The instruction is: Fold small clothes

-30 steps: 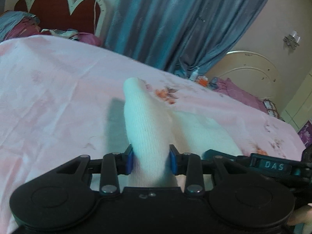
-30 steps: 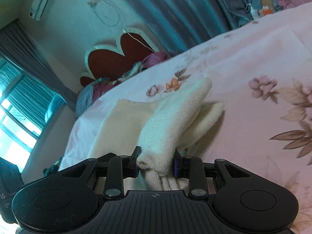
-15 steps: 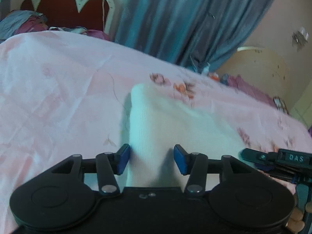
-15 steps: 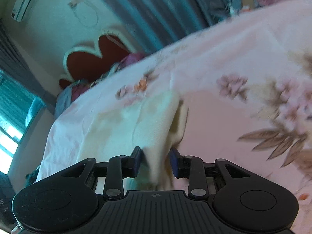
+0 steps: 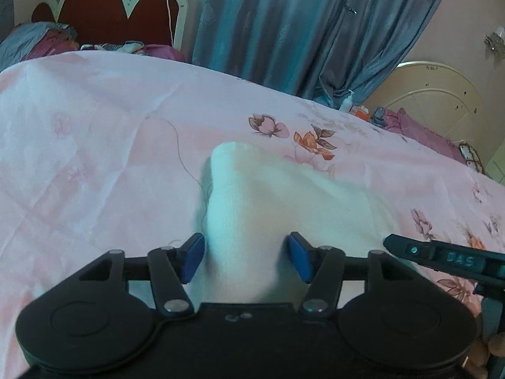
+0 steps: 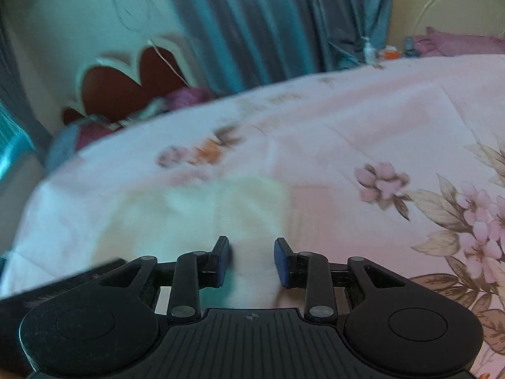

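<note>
Cream knit fills the middle of your left wrist view: the small garment [image 5: 252,208] lies on the pink floral bedsheet [image 5: 94,158], soft and ribbed, folded into a rounded peak that points away from you. Your left gripper [image 5: 244,260] straddles its near end with the jaws opening; the blue pads [image 5: 192,257] stand off the fabric on both sides, so the cloth sits between them but is not pinched. At the right edge of that view the black tip of your right gripper [image 5: 442,257] pokes in, and a few fingertips [image 5: 486,350] show at the corner, cut off by the frame. Far back stand a scalloped red headboard [image 5: 113,15] and a blue-grey curtain [image 5: 300,25]. In the right wrist view everything is smeared by blur, yet the pale garment [image 6: 195,214] still reads, and your right gripper [image 6: 251,262] is clamped on a fold of it, pads pressing the cloth from both sides.
</note>
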Action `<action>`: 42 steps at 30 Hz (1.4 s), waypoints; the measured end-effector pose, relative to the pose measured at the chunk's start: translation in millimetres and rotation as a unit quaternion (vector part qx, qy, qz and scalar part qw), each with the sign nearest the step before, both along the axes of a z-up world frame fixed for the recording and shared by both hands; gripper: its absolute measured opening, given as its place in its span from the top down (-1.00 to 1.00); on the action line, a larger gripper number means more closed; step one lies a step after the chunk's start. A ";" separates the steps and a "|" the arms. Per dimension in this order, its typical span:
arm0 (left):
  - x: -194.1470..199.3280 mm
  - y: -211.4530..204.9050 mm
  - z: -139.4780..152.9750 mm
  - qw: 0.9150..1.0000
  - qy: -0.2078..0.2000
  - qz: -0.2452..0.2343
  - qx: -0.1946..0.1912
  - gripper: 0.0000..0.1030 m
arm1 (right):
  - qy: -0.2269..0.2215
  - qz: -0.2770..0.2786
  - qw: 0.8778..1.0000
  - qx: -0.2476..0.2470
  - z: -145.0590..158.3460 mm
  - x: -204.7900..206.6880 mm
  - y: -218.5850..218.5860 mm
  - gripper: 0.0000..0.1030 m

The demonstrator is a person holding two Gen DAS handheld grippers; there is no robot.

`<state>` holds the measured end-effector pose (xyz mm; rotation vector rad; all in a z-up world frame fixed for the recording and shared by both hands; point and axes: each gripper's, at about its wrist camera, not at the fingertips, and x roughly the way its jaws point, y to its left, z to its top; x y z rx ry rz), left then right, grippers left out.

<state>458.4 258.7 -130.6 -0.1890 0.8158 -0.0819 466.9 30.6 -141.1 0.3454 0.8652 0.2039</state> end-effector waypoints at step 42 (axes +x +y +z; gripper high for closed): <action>-114.3 -5.0 3.4 0.996 0.034 -0.052 0.068 -1.00 | 0.027 0.039 0.997 -0.063 2.0 -153.4 14.9 0.40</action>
